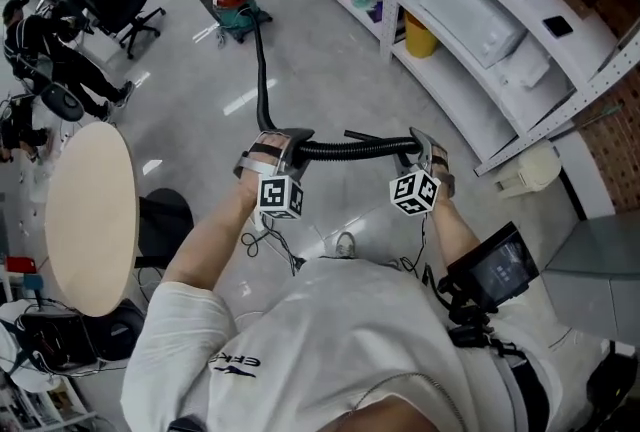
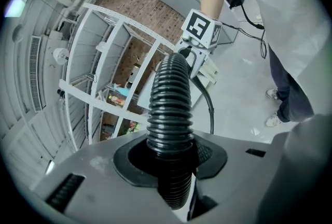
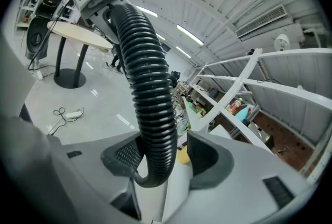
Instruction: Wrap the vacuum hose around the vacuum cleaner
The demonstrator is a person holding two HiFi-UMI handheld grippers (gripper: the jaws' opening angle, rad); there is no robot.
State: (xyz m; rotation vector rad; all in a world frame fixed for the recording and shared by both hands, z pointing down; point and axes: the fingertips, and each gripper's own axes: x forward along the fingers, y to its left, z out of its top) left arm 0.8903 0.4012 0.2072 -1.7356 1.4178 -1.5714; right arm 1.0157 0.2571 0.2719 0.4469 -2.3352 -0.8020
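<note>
Spanning left to right between the grippers, the hose (image 1: 350,149) lies level. The left gripper (image 2: 171,154) clamps it; the right gripper (image 3: 167,158) stands wide, hose loose inside. The vacuum cleaner (image 1: 233,2) sits far ahead-left, nearer the left gripper, the hose trailing back to it.

Glossy grey floor (image 1: 330,70) carries vacuum cleaner (image 1: 235,5), round table (image 1: 90,220), office chair (image 1: 120,5), shelving (image 1: 470,110).

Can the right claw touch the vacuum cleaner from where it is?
Probably not: the vacuum cleaner sits far across the floor, and only the hose reaches from the right claw to it.
</note>
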